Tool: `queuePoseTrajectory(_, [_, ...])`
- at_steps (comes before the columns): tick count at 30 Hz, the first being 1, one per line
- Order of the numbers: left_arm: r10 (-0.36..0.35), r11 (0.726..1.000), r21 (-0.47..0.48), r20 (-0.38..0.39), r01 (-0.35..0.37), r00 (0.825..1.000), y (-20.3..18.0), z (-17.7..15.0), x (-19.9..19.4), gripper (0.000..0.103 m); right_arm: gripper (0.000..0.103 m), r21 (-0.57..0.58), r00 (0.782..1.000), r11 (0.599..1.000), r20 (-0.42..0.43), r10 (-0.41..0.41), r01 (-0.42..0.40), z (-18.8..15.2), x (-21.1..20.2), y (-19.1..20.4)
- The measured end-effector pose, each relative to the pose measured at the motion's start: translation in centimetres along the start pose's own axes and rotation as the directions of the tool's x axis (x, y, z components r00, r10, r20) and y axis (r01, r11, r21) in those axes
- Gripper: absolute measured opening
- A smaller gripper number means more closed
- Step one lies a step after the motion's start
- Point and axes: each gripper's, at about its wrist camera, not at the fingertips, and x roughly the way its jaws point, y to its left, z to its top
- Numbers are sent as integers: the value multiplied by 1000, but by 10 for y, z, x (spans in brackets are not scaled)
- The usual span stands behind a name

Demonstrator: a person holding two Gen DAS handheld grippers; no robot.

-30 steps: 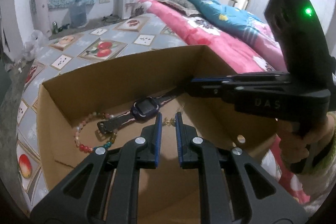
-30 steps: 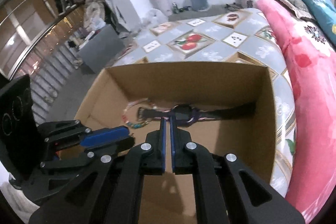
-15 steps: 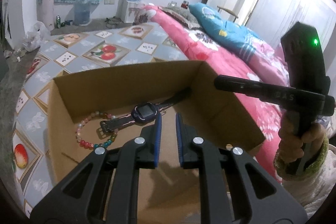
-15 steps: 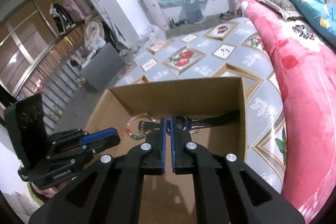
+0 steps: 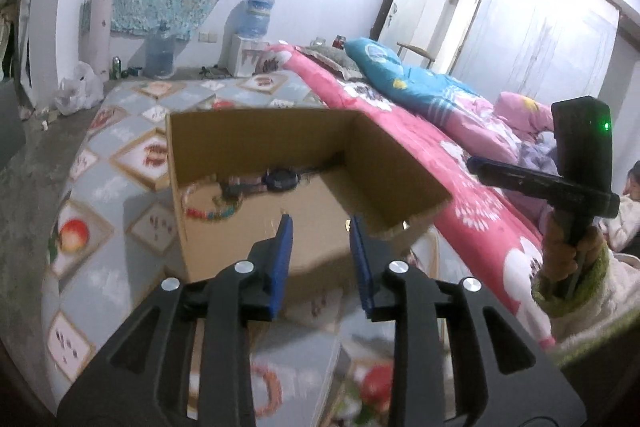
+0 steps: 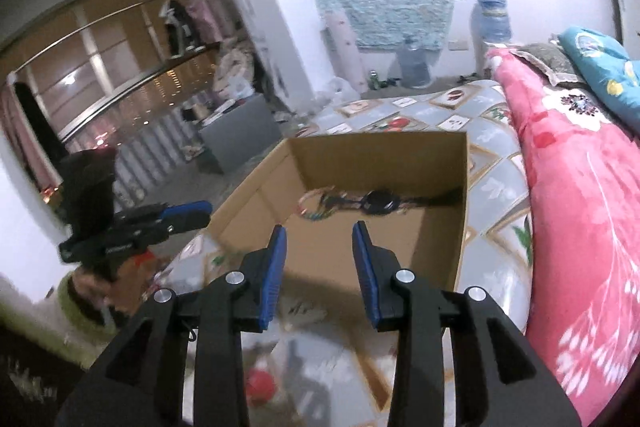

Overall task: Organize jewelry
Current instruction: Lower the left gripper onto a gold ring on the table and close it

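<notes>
Fingers on my left gripper (image 5: pixel 318 223) and right gripper (image 6: pixel 319 230) just opened, both empty; pulled back from cardboard box (image 5: pixel 256 131), watch (image 5: pixel 282 179) and bead bracelet (image 5: pixel 208 213) left mid-frame inside.

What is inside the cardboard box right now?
Inside the cardboard box lie a dark watch and a multicoloured bead bracelet, near the far wall. The near floor is partly hidden by the gripper fingers.

1 box (image 5: pixel 256 143), 1 watch (image 5: pixel 282 179), 1 bracelet (image 5: pixel 208 213)

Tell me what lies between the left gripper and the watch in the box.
Only bare cardboard floor of the box separates the left gripper from the watch, in the left wrist view.
</notes>
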Motion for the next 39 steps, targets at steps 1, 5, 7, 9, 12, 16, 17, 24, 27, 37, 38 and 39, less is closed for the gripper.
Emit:
queuePoseTrajectory(1, [-4,1000,6,-10,4,1000,-1,-5,-1,31,35,3,1000,1000,-9,7,-7,-7,-3,1])
queuePoseTrajectory(5, [-27,999,29,-72,29,997,-10,-30,3,41,37,62,998,998,-64,10,-6,-38,-2,-1])
queuePoseTrajectory(7, [-24,999,36,-106,27,994,-16,-41,15,42,37,91,994,996,-110,-10,21,-52,7,-6])
queuePoseTrajectory(9, [-10,999,47,-145,17,989,-23,-50,29,42,37,120,982,991,-187,-37,60,-71,24,-12])
queuePoseTrajectory(12, [66,992,123,-209,-41,976,-39,-63,60,42,37,112,949,985,-302,-90,129,-97,51,-16])
queuePoseTrajectory(16, [142,971,223,-281,-80,949,-60,-81,94,42,37,59,926,979,-339,-164,195,-116,65,-14])
queuePoseTrajectory(17, [133,969,239,-282,-65,950,-66,-84,98,42,36,57,925,977,-337,-173,203,-117,65,-14])
queuePoseTrajectory(24, [73,938,345,-268,25,961,-102,-97,119,35,15,119,938,973,-312,-151,196,-122,70,-27])
queuePoseTrajectory(27, [106,906,424,-270,20,957,-113,-105,128,29,15,128,943,975,-305,-135,181,-122,72,-29])
queuePoseTrajectory(37, [122,899,437,-297,21,947,-109,-100,140,20,15,172,950,974,-297,-90,146,-124,69,-36])
queuePoseTrajectory(38, [119,900,435,-300,25,947,-109,-100,141,17,15,174,951,974,-297,-89,146,-124,69,-37])
queuePoseTrajectory(39, [114,901,434,-303,31,946,-108,-99,143,15,15,177,951,973,-296,-89,146,-124,69,-37])
